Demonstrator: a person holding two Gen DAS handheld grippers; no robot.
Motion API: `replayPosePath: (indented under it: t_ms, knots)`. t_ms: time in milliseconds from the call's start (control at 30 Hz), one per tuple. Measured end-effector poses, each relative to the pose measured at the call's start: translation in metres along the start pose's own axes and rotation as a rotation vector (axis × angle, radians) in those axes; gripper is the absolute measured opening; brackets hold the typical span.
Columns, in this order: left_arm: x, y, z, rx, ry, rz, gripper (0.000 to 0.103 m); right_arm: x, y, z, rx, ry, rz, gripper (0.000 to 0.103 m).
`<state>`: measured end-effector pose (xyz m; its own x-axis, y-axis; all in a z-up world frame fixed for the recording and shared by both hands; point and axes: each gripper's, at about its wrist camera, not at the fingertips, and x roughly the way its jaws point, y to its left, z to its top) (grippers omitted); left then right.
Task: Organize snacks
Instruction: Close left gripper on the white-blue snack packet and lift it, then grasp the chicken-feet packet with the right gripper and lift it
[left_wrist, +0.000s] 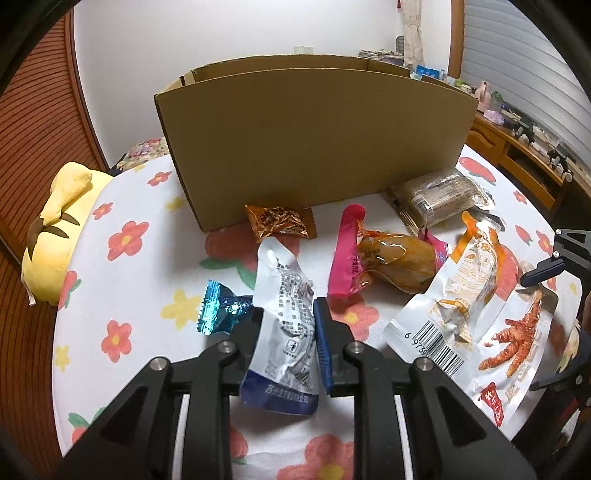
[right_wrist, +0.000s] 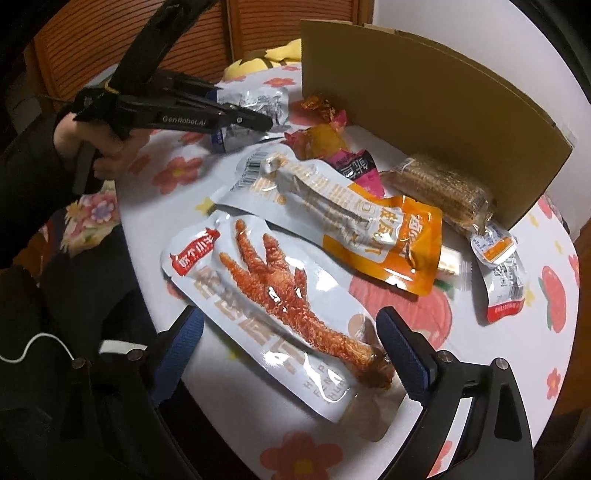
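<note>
Left gripper (left_wrist: 286, 328): your jaws are pinching the silver-and-blue snack pouch (left_wrist: 284, 325), lifted a little off the table (left_wrist: 147, 295).
Right gripper (right_wrist: 290, 332): your jaws stand spread, one on each side of the chicken-foot pouch (right_wrist: 273, 306), pads not pressing it.
Chicken-foot pouch: lies flat near the table's front edge, partly under the orange-and-white pouch (right_wrist: 354, 225).
Cardboard box (left_wrist: 314, 140): stands open-topped at the far side of the table.
Other snacks: a blue candy (left_wrist: 221, 310) lies just left of your left gripper; an amber packet (left_wrist: 282, 221) sits against the box; a pink-edged pouch (left_wrist: 380, 258) and a brown wafer pack (left_wrist: 439, 195) lie near the box.
Table: covered in a white flowered cloth.
</note>
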<state>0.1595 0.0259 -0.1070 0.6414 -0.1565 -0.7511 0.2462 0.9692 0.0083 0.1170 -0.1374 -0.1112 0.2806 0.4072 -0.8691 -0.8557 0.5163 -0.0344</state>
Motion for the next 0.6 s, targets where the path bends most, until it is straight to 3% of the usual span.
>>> replayPosePath:
  t_ms: [200, 433, 467, 567, 600]
  knots:
    - [0.002, -0.001, 0.001, 0.006, 0.000, 0.006, 0.022, 0.016, 0.005, 0.005, -0.029, 0.032, -0.023, 0.098]
    - [0.003, -0.002, -0.001, 0.007, -0.009, 0.000, 0.020, 0.023, 0.000, 0.011, -0.025, -0.006, -0.001, 0.098]
    - [0.002, -0.001, -0.001, -0.003, -0.010, -0.007, 0.020, 0.022, 0.001, 0.012, -0.028, -0.009, 0.000, 0.094]
    - [0.000, 0.000, -0.003, -0.015, -0.011, -0.011, 0.020, 0.018, 0.000, 0.013, -0.018, -0.030, -0.004, 0.069]
    - [-0.001, 0.000, -0.004, -0.017, -0.012, -0.012, 0.020, 0.017, -0.001, 0.013, -0.010, -0.031, -0.002, 0.066]
